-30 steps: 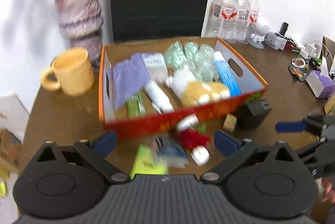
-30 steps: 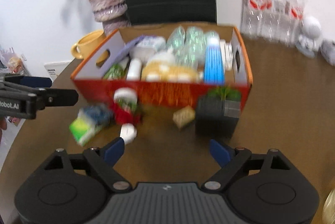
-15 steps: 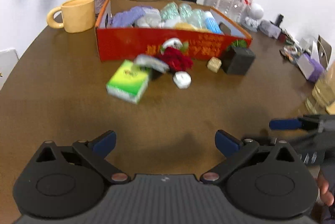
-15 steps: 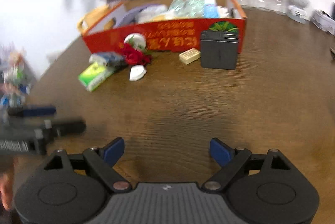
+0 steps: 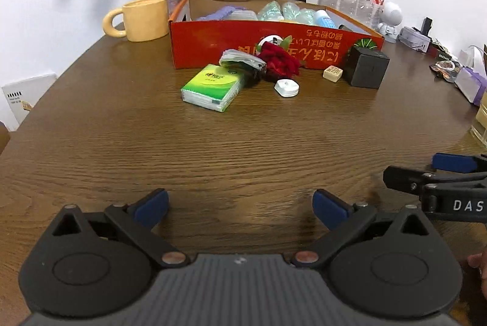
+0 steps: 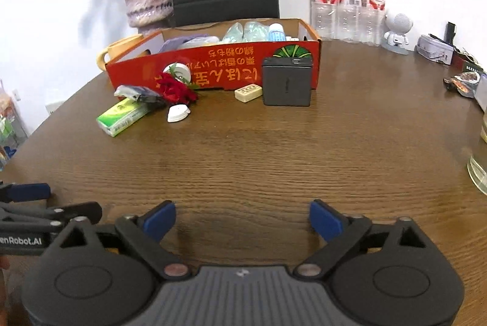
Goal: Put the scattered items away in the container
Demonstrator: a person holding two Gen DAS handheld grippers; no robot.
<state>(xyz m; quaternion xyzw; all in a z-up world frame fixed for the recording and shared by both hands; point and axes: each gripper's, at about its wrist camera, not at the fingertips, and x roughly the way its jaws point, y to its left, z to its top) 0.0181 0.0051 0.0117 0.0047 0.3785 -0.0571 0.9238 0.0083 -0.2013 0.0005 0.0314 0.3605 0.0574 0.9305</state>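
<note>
Here the left gripper (image 5: 240, 205) and right gripper (image 6: 242, 218) hover spread wide and empty over the wooden table (image 5: 213, 143). Ahead, a green tissue pack (image 5: 211, 87), red rose (image 5: 280, 61), white disc (image 5: 286, 88), tile (image 5: 331, 72) and black box (image 5: 366, 67) lie before the orange box (image 5: 258, 47), which holds a purple cloth, pale green packets and a blue tube.

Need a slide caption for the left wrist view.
Open left gripper faces tissue pack, red flower and black box before the orange box.

Both wrist views low over table (image 5: 243, 143), facing orange box (image 5: 274, 43), well back; shared: box, scattered items.
</note>
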